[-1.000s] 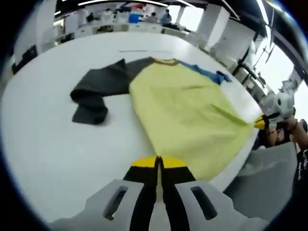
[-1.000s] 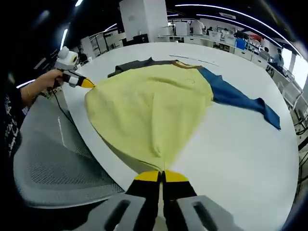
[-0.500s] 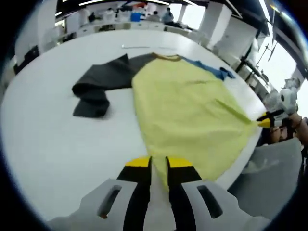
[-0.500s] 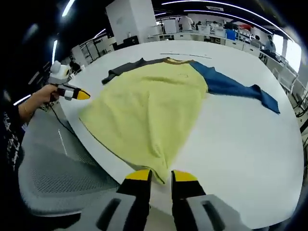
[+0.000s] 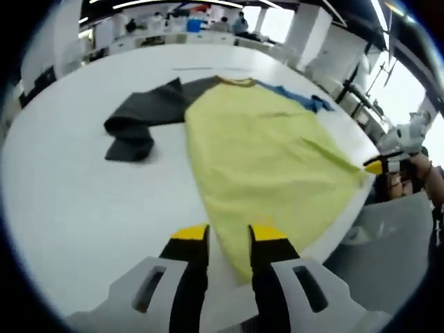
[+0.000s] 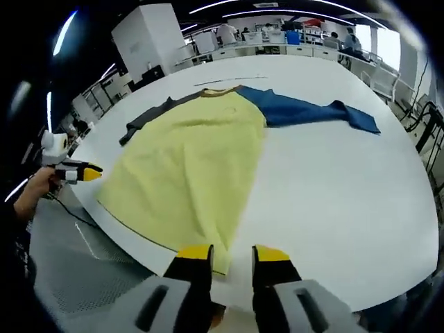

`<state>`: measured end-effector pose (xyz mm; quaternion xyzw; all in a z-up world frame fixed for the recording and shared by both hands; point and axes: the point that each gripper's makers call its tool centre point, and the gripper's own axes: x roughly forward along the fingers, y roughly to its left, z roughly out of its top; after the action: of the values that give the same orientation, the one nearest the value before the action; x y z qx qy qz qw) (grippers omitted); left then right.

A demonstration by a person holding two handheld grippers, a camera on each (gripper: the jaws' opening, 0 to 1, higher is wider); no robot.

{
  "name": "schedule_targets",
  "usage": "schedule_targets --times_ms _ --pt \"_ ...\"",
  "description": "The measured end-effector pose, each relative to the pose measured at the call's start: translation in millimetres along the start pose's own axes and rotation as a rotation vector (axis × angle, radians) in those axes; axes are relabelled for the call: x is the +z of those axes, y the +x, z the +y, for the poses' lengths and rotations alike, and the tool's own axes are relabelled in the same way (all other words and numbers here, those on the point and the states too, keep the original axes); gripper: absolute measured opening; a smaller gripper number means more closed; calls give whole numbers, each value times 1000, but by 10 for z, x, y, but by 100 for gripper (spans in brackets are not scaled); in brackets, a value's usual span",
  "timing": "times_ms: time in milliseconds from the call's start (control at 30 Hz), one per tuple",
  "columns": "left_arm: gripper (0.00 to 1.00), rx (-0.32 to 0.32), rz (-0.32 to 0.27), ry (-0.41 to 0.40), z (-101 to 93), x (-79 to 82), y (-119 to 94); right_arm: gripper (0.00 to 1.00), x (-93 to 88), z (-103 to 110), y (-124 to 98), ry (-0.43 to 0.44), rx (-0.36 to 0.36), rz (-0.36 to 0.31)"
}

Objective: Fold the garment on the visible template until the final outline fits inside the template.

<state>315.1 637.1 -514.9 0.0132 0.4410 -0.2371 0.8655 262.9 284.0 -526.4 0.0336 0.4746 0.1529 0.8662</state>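
A: Left gripper view?
B: Shirt (image 5: 267,156) lies flat on the white tabletop (image 5: 83,194), yellow body, dark sleeve (image 5: 139,121) bunched on one side. Left gripper (image 5: 229,239) hovers at the hem corner, jaws parted, gripping nothing.

A: Right gripper view?
B: Blue sleeve (image 6: 312,111) stretches out flat. Right gripper (image 6: 230,253) sits at the other hem corner, jaws released, cloth just between them but not pinched.

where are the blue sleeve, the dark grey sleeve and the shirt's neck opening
blue sleeve (image 6: 316,111), right gripper view, on the middle of its length
dark grey sleeve (image 5: 139,125), left gripper view, on the bunched fabric near its folded end
neck opening (image 5: 236,81), left gripper view, on the mustard collar band
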Motion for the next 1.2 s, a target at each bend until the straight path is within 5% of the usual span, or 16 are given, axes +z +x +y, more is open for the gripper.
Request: schedule_targets --times_ms 633,967,1200 --pt "14 20 74 73 -87 -249 29 8 -121 122 131 -201 -81 65" --pt "16 35 104 99 -73 -352 47 0 -108 143 155 -185 -70 58" --pt "8 50 117 88 -53 -375 23 0 -108 141 154 -185 -66 61"
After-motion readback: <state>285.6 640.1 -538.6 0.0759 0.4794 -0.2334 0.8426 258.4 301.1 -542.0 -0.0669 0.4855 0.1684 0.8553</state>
